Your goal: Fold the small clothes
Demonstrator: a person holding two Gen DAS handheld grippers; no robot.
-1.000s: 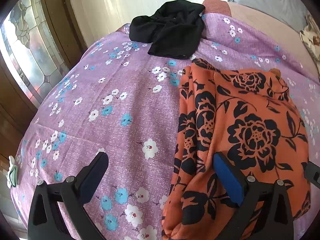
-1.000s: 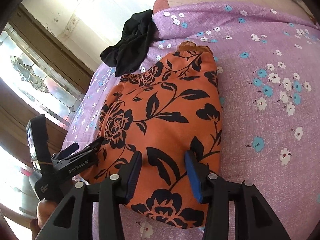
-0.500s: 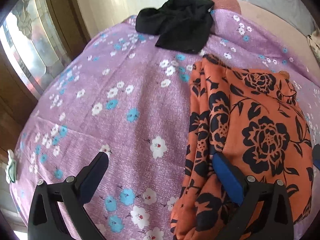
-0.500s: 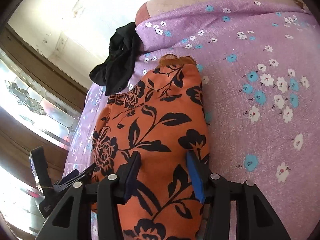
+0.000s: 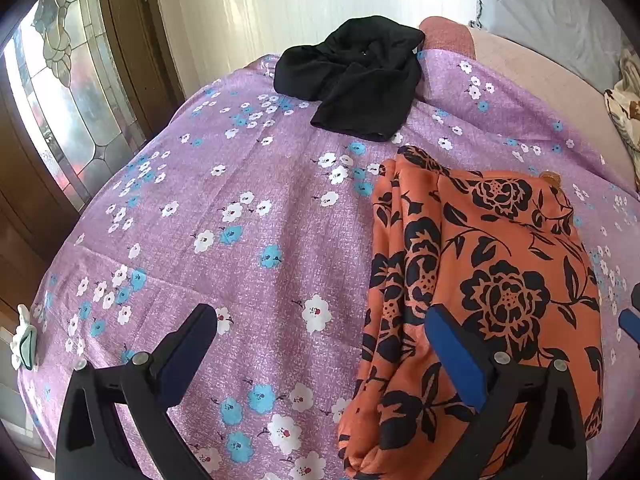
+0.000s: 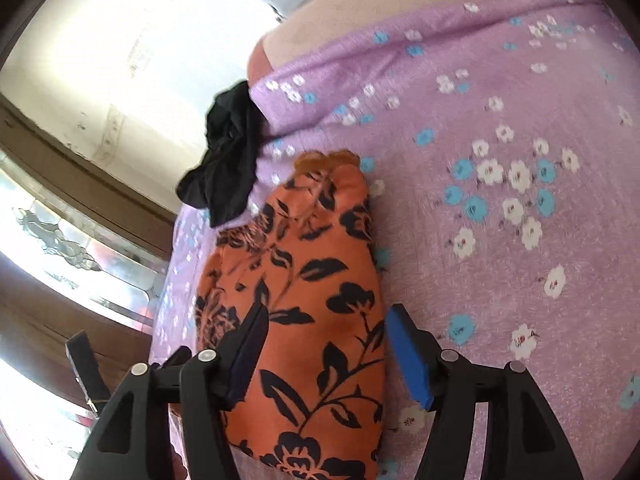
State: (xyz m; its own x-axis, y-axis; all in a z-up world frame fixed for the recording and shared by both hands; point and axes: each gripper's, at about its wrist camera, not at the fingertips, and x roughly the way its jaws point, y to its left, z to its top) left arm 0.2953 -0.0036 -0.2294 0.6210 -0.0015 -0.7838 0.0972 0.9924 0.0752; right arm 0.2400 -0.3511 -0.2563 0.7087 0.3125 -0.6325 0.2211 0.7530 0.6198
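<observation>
On the purple flowered bedsheet, an orange garment with a black rose print lies folded into a long strip, running away from both cameras. Its left long edge shows stacked, slightly uneven layers in the left wrist view; its right long edge is a smooth rounded fold in the right wrist view. The far short end is bunched, with a plain orange hem showing.

Left gripper: released, jaws spread wide. One finger is over bare sheet and the other over the garment's left part, so the layered edge lies between them; contact with the cloth cannot be told.

Right gripper: released, jaws parted across the strip's near part. The blue-padded finger sits just beside the right fold and the other over the left part. Nothing is clamped.

Beyond the strip, a crumpled black garment lies at the sheet's far edge, near but apart from the orange piece. Bare sheet extends widely to the left of the strip and also to its right. A window with leaded glass bounds the left side; a grey pillow lies beyond the far right.
</observation>
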